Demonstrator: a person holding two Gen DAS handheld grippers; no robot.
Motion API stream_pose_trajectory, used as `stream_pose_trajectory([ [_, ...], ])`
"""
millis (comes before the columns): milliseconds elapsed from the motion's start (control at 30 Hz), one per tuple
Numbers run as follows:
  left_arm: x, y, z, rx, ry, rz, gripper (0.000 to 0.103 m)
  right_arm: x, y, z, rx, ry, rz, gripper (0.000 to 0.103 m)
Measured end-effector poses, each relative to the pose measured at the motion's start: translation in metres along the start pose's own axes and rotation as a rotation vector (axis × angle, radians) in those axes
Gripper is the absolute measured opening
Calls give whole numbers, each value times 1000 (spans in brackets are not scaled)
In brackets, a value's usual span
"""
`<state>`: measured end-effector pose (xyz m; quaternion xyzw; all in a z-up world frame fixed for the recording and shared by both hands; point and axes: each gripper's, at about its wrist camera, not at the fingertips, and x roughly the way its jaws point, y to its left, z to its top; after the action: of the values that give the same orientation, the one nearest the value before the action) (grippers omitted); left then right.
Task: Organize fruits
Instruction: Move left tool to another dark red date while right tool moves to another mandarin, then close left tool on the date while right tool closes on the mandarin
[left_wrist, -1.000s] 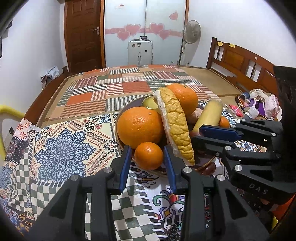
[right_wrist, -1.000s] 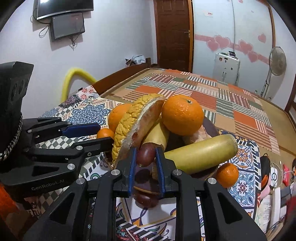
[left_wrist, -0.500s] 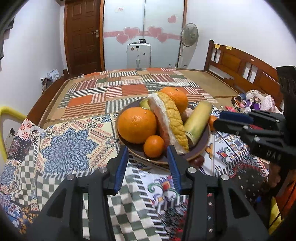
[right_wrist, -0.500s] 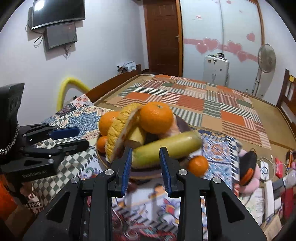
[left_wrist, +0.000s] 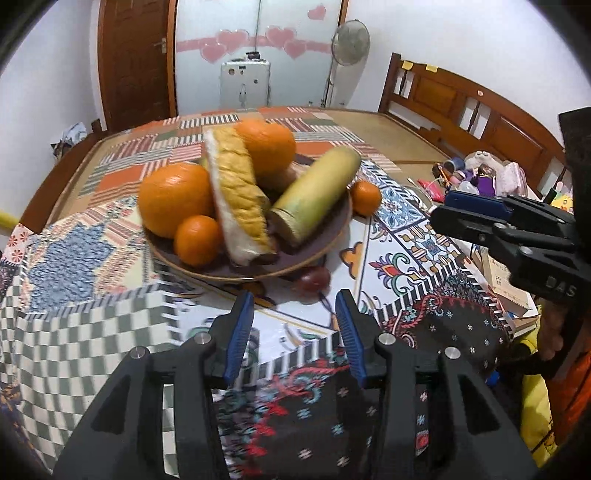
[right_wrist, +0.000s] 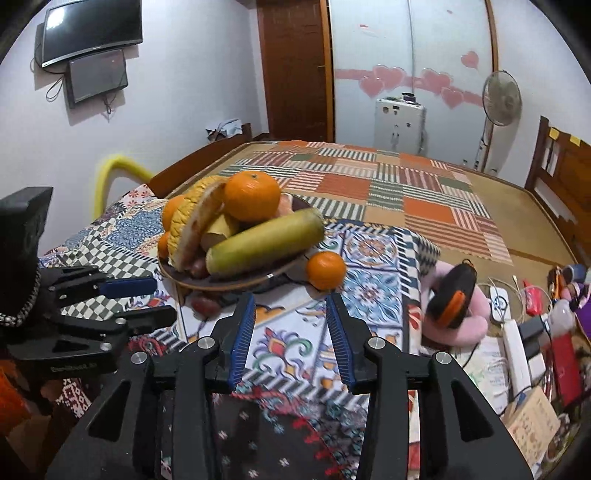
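A dark round plate (left_wrist: 325, 240) (right_wrist: 236, 282) on the patterned cloth holds two big oranges (left_wrist: 173, 199) (right_wrist: 251, 197), a small orange (left_wrist: 197, 240), a yellow scaly fruit slice (left_wrist: 236, 192) (right_wrist: 192, 221) and a long green-yellow fruit (left_wrist: 314, 197) (right_wrist: 264, 243). A small orange (left_wrist: 365, 197) (right_wrist: 325, 269) and a dark red fruit (left_wrist: 314, 279) (right_wrist: 205, 304) lie on the cloth beside the plate. My left gripper (left_wrist: 295, 317) (right_wrist: 136, 301) is open and empty, short of the plate. My right gripper (right_wrist: 290, 325) (left_wrist: 458, 210) is open and empty, short of the plate.
A pink cushion with a black and orange object (right_wrist: 452, 302) and clutter of cables, boxes and bottles (right_wrist: 532, 332) lie to the right. Striped patchwork mat (right_wrist: 388, 177) covers the bed behind. A wooden headboard (left_wrist: 469, 110) stands at the far right.
Both grippers have pulled back from the plate. The right gripper has opened and let go of the dark red fruit, which now lies beside the plate.
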<state>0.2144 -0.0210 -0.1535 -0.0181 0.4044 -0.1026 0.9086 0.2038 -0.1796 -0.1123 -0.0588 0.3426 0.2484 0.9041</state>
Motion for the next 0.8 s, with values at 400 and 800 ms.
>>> stream_pose_trajectory([
  [400, 29, -12, 12, -11, 54, 7, 45, -2, -12, -12, 7, -7, -3, 46],
  [800, 28, -10, 9, -11, 48, 3, 22, 8, -14, -7, 23, 7, 1, 46],
])
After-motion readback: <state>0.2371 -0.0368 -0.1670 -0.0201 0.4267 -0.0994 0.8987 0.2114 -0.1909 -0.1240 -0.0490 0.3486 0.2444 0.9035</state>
